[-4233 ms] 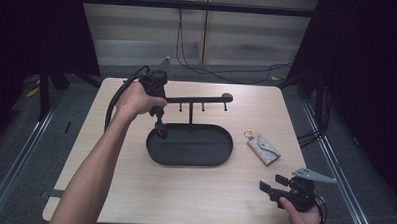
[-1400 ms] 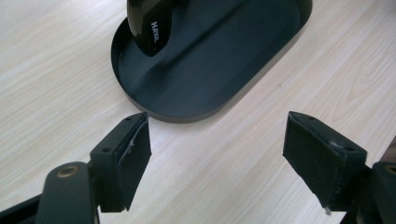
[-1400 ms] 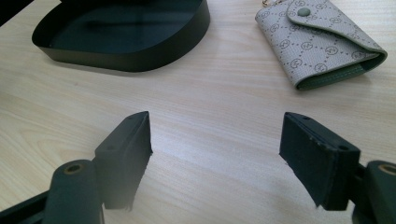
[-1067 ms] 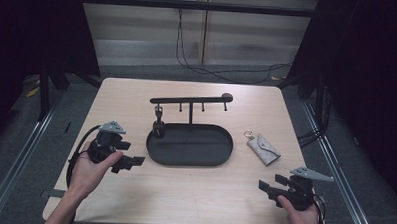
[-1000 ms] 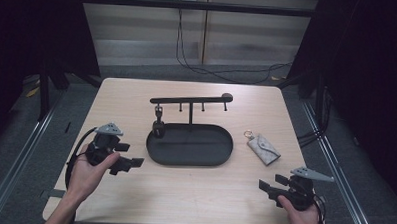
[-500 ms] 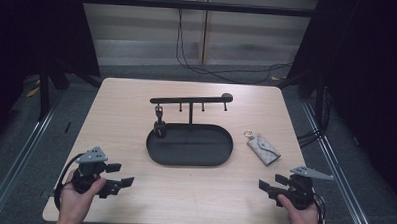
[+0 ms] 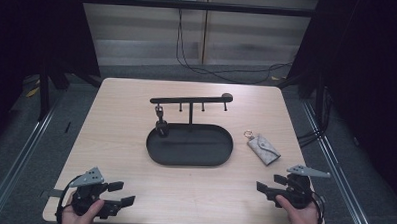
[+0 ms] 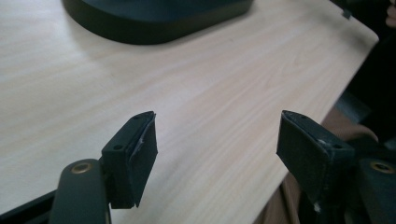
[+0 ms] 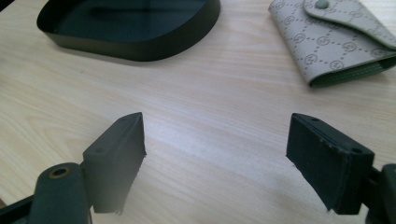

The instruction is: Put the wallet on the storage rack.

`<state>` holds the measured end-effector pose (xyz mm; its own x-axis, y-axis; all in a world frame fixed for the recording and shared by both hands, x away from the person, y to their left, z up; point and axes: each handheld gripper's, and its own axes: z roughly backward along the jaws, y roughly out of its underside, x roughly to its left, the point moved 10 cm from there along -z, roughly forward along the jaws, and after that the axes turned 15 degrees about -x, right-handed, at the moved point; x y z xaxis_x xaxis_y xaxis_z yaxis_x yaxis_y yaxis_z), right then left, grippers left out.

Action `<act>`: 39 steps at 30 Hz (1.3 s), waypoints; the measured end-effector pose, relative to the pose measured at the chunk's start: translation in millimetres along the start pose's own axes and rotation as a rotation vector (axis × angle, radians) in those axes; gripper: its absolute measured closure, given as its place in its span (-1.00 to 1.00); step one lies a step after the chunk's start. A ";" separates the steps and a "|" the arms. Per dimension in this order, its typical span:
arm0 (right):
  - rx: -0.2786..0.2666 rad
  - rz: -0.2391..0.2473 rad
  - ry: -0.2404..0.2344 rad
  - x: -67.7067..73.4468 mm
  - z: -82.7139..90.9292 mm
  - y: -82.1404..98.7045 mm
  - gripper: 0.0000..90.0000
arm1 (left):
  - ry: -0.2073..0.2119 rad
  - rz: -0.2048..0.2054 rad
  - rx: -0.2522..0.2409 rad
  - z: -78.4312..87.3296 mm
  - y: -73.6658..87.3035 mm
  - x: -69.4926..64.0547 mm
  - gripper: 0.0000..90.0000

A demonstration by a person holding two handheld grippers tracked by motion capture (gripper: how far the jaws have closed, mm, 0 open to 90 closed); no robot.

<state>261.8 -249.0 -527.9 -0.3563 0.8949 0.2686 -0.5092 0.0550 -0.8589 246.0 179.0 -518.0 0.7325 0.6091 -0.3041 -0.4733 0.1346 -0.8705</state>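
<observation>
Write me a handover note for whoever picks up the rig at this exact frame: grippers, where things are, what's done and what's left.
Left gripper: open, holding nothing, at the near left corner of the table.
Right gripper: open, holding nothing, at the near right edge, aimed toward the grey key pouch.
Key stand: mid-table, with an oval black tray as its base. One small dark item hangs from the leftmost hook; the other hooks are bare.
Key pouch: flat on the table right of the tray, ring end pointing away, untouched.
Done: one item hung. Left, probably: pick up the pouch by its ring and hang it on a free hook.
</observation>
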 end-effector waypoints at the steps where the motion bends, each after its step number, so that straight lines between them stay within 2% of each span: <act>1: 0.008 -0.001 -0.007 0.8 -0.2 0.1 -0.61 | 0.014 -0.012 -0.008 0.1 -1.1 -1.7 -0.37; 3: 0.014 0.004 -0.007 1.0 -0.7 -1.5 -0.61 | 0.041 -0.018 -0.008 -0.2 -0.7 -4.4 -0.42; 5: 0.003 0.013 -0.022 2.3 -0.2 -5.2 -0.61 | 0.040 -0.026 -0.007 -1.2 -0.6 -4.9 -0.43; 8: 0.018 0.042 0.005 -0.5 -0.3 -11.7 -0.60 | 0.074 -0.006 0.006 -4.3 0.8 -6.0 -0.53; 11: 0.030 0.042 0.000 -1.8 -3.2 -20.0 -0.60 | 0.073 0.021 0.012 -4.9 1.4 -3.4 -0.56; 12: 0.034 0.044 -0.002 -2.2 -5.1 -23.4 -0.60 | 0.070 0.028 0.005 -5.1 1.0 -2.2 -0.57; 15: 0.067 0.038 -0.013 -2.1 -10.0 -28.6 -0.60 | 0.043 0.012 0.023 -4.7 2.8 3.4 -0.57; 17: 0.081 0.054 -0.018 -2.3 -13.8 -32.0 -0.60 | 0.037 0.004 0.022 -4.8 2.6 5.6 -0.57; 19: 0.098 0.064 -0.015 -1.6 -17.0 -35.1 -0.57 | -0.011 -0.009 0.037 -5.7 4.3 11.9 -0.57; 22: 0.120 0.067 -0.020 0.2 -21.9 -38.9 -0.56 | -0.034 0.004 0.052 -7.1 6.6 18.3 -0.57; 24: 0.140 0.063 -0.029 1.1 -24.4 -41.5 -0.53 | -0.029 0.021 0.048 -7.6 6.8 19.7 -0.57; 30: 0.159 0.056 -0.016 -4.2 -28.5 -49.8 -0.52 | -0.074 0.038 0.013 -4.2 2.0 25.0 -0.56; 32: 0.166 0.070 -0.003 -5.7 -28.5 -51.1 -0.56 | -0.080 0.031 0.005 -2.9 1.0 24.4 -0.56; 33: 0.167 0.063 -0.014 -3.6 -27.9 -52.6 -0.56 | -0.077 0.028 0.007 -2.8 1.0 23.7 -0.56; 36: 0.182 0.080 -0.009 -4.0 -27.7 -55.1 -0.56 | -0.072 0.019 0.012 -3.3 1.4 22.2 -0.56; 39: 0.205 0.080 0.013 -9.6 -29.3 -57.5 -0.55 | -0.070 0.010 0.015 -3.9 1.6 21.0 -0.56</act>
<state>317.5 -247.8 -493.8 -0.3927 0.8984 0.1965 -0.6287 -0.1064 -0.7703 262.6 189.0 -527.3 0.6917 0.6639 -0.2841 -0.4880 0.1397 -0.8616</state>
